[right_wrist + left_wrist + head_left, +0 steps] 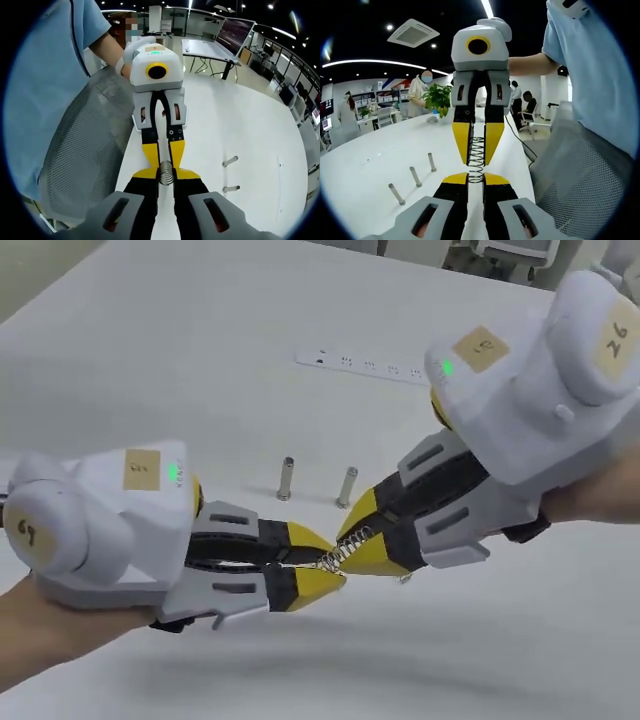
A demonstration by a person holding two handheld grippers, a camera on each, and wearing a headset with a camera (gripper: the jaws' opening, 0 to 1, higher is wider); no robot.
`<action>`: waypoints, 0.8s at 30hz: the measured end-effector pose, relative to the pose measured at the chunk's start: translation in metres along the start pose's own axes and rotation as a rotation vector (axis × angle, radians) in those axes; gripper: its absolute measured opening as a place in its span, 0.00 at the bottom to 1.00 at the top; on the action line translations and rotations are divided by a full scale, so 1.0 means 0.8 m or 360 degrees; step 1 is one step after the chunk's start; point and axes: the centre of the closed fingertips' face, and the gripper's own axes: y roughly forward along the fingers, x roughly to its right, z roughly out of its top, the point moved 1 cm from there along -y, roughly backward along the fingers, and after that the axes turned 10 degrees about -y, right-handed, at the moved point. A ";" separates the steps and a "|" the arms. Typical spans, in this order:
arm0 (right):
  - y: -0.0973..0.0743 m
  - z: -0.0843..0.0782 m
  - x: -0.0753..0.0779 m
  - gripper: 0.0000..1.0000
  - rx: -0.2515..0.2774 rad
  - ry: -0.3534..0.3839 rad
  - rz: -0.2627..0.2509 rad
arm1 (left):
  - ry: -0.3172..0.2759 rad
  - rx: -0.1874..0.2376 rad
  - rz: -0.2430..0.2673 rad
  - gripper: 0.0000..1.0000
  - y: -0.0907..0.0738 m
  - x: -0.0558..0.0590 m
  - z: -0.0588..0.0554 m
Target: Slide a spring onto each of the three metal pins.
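Left gripper (475, 178) and right gripper (166, 176) meet mid-frame, both sets of fingers (305, 538) pinching one spring (476, 150), seemingly a handover to aim it at the bare pins (287, 478) just above.

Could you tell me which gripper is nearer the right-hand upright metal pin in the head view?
Right. The right gripper sits just beside the upright silver metal pin; the left gripper lies lower and farther from it.

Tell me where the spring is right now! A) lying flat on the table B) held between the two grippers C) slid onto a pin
B: the spring is pinched at its ends by the left gripper and the right gripper, while the pins stand bare.
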 end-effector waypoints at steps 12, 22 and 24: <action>-0.002 -0.002 0.007 0.07 -0.0001 0.0004 -0.0021 | -0.0067 -0.0037 0.0116 0.39 -0.005 -0.015 -0.011; -0.005 -0.011 0.012 0.07 -0.0025 0.0024 -0.0030 | -0.0100 -0.0050 0.0304 0.77 -0.022 -0.044 -0.020; -0.005 -0.012 0.013 0.08 -0.0029 0.0023 -0.0030 | -0.0123 -0.0053 0.0346 0.86 -0.026 -0.051 -0.022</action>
